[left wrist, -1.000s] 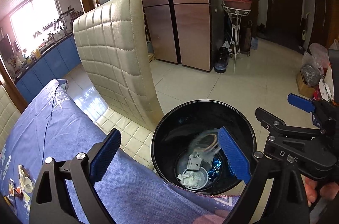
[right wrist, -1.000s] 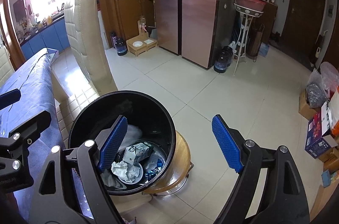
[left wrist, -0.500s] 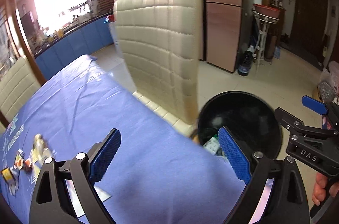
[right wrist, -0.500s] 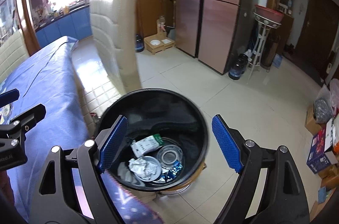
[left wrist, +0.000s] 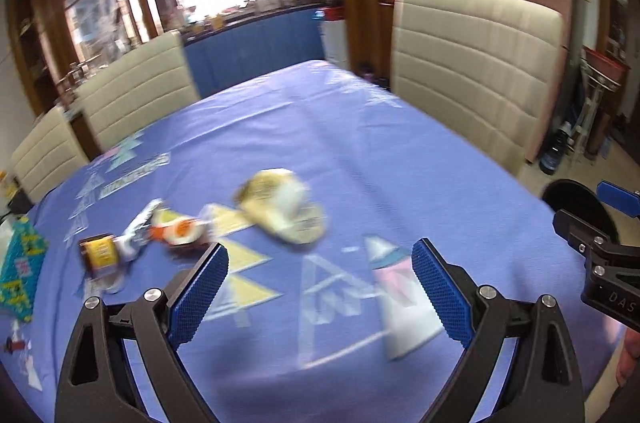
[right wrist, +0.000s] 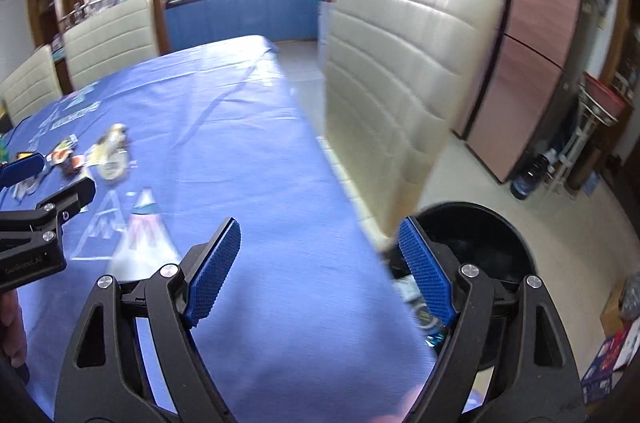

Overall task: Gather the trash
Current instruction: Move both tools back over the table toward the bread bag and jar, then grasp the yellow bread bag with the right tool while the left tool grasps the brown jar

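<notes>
On the blue tablecloth [left wrist: 360, 143] lies scattered trash: a crumpled yellowish wrapper [left wrist: 280, 207], an orange-and-white wrapper [left wrist: 176, 231], a small brown jar [left wrist: 98, 253] and a tipped white paper cup [left wrist: 404, 307]. My left gripper [left wrist: 318, 251] hovers open above the cloth; the cup lies by its right finger, and nothing is gripped. My right gripper [right wrist: 320, 229] is open and empty over the table's edge. It sits between the cloth [right wrist: 240, 127] and the black bin [right wrist: 500, 223], which holds trash [right wrist: 416, 303]. The picture is motion-blurred.
Cream padded chairs [left wrist: 476, 75] [right wrist: 400, 95] stand along the table's right side, with others [left wrist: 136, 91] at the far end. A teal patterned pack [left wrist: 20, 263] lies at the left edge. Tiled floor and boxes [right wrist: 608, 363] are on the right.
Both views have swung left, from looking down into the bin to facing the table. The bin has slid to the right edge. Both grippers have stayed open.
</notes>
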A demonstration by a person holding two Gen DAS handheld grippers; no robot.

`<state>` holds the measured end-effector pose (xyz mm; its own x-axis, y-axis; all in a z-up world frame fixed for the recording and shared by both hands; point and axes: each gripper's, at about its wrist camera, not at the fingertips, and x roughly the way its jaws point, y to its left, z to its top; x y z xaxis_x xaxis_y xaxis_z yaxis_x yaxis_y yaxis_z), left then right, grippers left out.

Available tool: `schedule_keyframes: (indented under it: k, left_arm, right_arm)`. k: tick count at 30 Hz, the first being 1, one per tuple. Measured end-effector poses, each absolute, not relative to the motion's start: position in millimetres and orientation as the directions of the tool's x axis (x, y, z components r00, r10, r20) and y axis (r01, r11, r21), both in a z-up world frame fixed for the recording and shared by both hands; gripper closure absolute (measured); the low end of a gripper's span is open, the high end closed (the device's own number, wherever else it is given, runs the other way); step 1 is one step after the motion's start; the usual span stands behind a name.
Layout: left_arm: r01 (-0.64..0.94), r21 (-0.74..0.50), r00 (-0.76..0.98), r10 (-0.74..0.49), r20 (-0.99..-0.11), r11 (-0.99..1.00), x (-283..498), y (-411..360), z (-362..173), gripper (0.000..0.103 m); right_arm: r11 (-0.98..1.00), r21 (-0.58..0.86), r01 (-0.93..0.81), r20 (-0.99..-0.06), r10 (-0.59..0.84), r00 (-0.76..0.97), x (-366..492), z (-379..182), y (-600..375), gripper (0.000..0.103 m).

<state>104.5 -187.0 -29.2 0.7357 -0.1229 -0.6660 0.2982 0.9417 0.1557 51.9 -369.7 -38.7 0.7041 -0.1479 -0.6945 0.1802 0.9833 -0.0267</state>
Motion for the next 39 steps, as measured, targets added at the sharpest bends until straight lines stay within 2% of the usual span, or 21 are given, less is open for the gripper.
schedule_keyframes:
  k: [6,10,18,29,32,34,36,37,39]
  left_arm:
    - [0.131,0.187,0.777,0.016,-0.629,0.974,120,-92,-23,0.012]
    - [0.071,0.174,0.763,0.059,-0.643,0.982,137,-40,-28,0.012]
    - [0.072,0.154,0.736,0.051,-0.675,0.985,166,12,-44,0.012]
    - [0.137,0.123,0.707,-0.01,-0.707,0.983,206,23,-67,0.012]
    - [0.138,0.129,0.699,-0.005,-0.715,0.982,213,20,-72,0.012]
    - [0.141,0.122,0.701,-0.011,-0.713,0.982,214,21,-74,0.012]
    - [0.138,0.125,0.705,-0.009,-0.709,0.983,214,21,-75,0.013]
    - [0.139,0.126,0.705,-0.009,-0.709,0.982,213,21,-75,0.015]
    - [0.144,0.131,0.699,-0.007,-0.715,0.981,212,19,-76,0.036]
  right_arm:
    - [0.998,-0.059,0.037,-0.693,-0.068,0.718,85,-34,-286,0.022]
    - [0.997,-0.071,-0.034,-0.695,-0.025,0.719,108,-34,-238,0.022]
    - [0.991,-0.106,-0.078,-0.73,-0.024,0.683,156,-48,-192,0.026]
    - [0.986,-0.151,-0.075,-0.782,-0.073,0.62,202,-73,-184,0.032]
    - [0.988,-0.131,-0.079,-0.801,-0.059,0.596,210,-80,-187,0.04]
    - [0.99,-0.115,-0.088,-0.814,-0.043,0.58,214,-84,-188,0.053]
    - [0.989,-0.115,-0.091,-0.809,-0.04,0.586,213,-85,-187,0.056]
    - [0.988,-0.121,-0.095,-0.806,-0.042,0.591,212,-85,-187,0.057]
    - [0.987,-0.125,-0.098,-0.803,-0.042,0.594,210,-84,-187,0.062]
